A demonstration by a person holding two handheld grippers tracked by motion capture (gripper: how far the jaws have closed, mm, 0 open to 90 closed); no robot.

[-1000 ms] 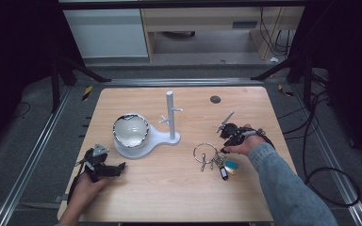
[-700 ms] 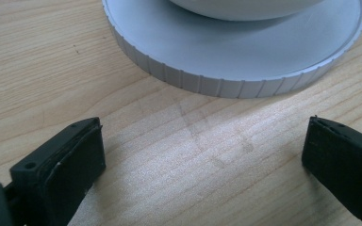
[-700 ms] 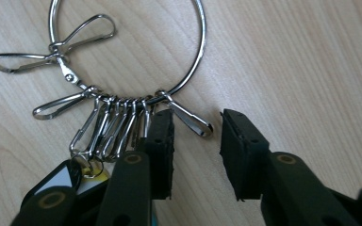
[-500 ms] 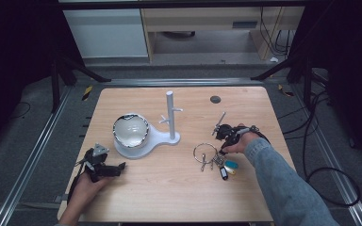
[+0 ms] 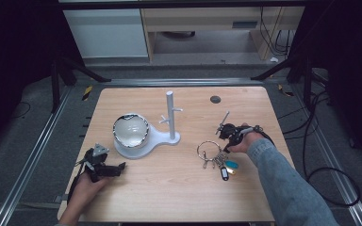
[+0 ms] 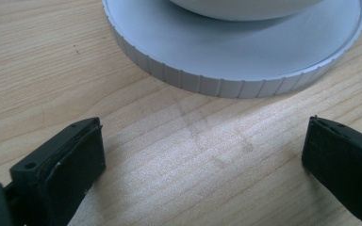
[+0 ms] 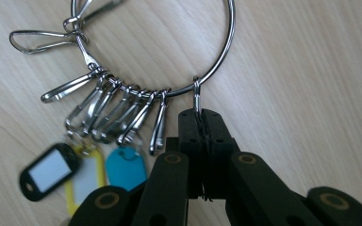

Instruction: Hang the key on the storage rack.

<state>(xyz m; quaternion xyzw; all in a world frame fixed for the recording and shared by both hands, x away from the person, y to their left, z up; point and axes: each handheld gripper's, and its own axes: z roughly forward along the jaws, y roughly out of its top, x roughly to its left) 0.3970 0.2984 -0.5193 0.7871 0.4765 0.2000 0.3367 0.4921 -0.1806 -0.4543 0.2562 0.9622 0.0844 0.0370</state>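
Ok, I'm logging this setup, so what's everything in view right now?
table: one, light wood, centre.
stand: one, white post with pegs on a round-ended base, table middle.
bowl: one, white, on the stand's base.
key ring: one, silver, carrying snap clips, table right.
tags: three, black, yellow, blue, on the clips.
dark disc: one, far right of the tabletop.
left tongs: black, open over bare wood near the base.
right tongs: black, just closed on one clip of the ring.
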